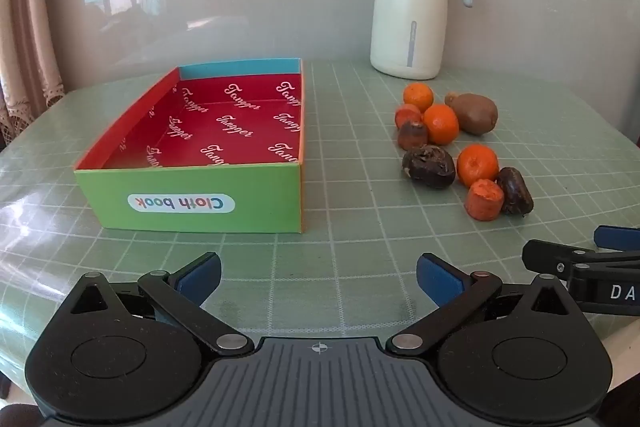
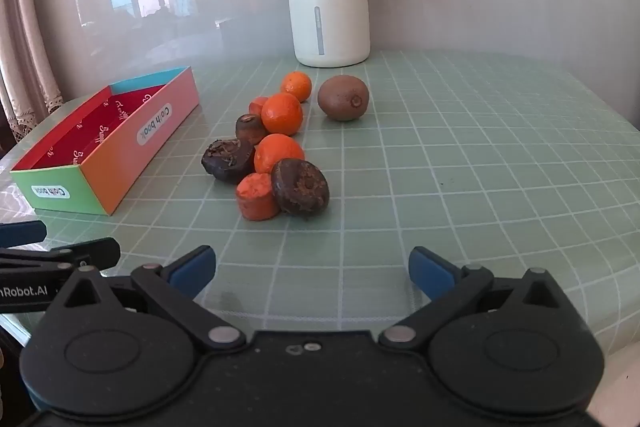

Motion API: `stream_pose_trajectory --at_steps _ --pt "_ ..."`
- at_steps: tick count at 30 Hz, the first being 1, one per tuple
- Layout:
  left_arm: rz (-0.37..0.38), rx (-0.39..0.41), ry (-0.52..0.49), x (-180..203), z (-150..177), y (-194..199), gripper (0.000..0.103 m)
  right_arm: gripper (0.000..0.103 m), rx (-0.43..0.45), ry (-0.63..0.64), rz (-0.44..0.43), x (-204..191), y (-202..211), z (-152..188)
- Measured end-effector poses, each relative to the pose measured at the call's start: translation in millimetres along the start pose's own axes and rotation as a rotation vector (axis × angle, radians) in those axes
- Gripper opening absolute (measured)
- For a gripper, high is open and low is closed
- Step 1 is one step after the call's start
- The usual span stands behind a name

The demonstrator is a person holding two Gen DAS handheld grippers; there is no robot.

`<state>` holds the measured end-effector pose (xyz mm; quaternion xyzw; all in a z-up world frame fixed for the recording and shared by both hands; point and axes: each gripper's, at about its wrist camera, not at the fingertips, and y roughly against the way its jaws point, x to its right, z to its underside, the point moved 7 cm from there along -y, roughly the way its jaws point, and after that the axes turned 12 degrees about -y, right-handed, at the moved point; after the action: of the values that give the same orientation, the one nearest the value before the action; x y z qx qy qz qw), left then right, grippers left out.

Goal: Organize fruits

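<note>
Both grippers are being held low over the near edge of the table (image 2: 480, 147), tilted down. Left gripper (image 1: 319, 277): blue pads are being kept wide apart, nothing btwn them, only bare green grid mat underneath. Right gripper (image 2: 312, 271): same config, jaws fully spread, nothing gripped. Each unit's finger is being picked up at the edge of the other's view, so they're being held side by side, close.

Box (image 1: 192, 187) (open top, green end wall w/ "Cloth book" label, red printed lining) is being seen straight ahead of the left gripper, just left of the fruit pile w/ a strip of mat btwn. Nothing is being seen inside it.

Fruit is being seen clustered on the mat, ahead of the right gripper and right of the box, all outside it:
- 3 mandarins (image 2: 282, 113), back to mid pile
- kiwi (image 2: 343, 97), right-rear, slightly apart from the rest
- 2 dark brown wrinkled fruits (image 2: 300, 185), front and left of pile; a third, smaller brown piece (image 2: 249, 127) behind, type can't be told
- orange carrot-like chunk (image 2: 256, 197), nearest item, touching the front dark fruit; a second chunk (image 2: 258, 105) is being partly hidden at the back

White thermos jug (image 2: 330, 7) w/ grey lid and handle is being seen upright at the rear, against the wall, well behind the pile.
</note>
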<state>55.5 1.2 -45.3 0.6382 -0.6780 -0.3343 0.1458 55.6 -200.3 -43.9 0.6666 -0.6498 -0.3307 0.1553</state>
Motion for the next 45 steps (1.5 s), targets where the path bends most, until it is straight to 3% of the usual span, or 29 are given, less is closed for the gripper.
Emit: stream_pose_trajectory --at_steps 9,11,45 --pt "-0.029 0.015 -0.004 20 -6 5 0.103 0.103 0.006 0.004 0.001 0 -1 0" --pt "0.024 0.019 0.029 3 -2 1 0.103 0.103 0.006 0.003 0.000 -1 2 0" --pt "0.023 0.029 0.027 -2 1 2 0.103 0.103 0.003 -0.008 -0.010 0 1 0"
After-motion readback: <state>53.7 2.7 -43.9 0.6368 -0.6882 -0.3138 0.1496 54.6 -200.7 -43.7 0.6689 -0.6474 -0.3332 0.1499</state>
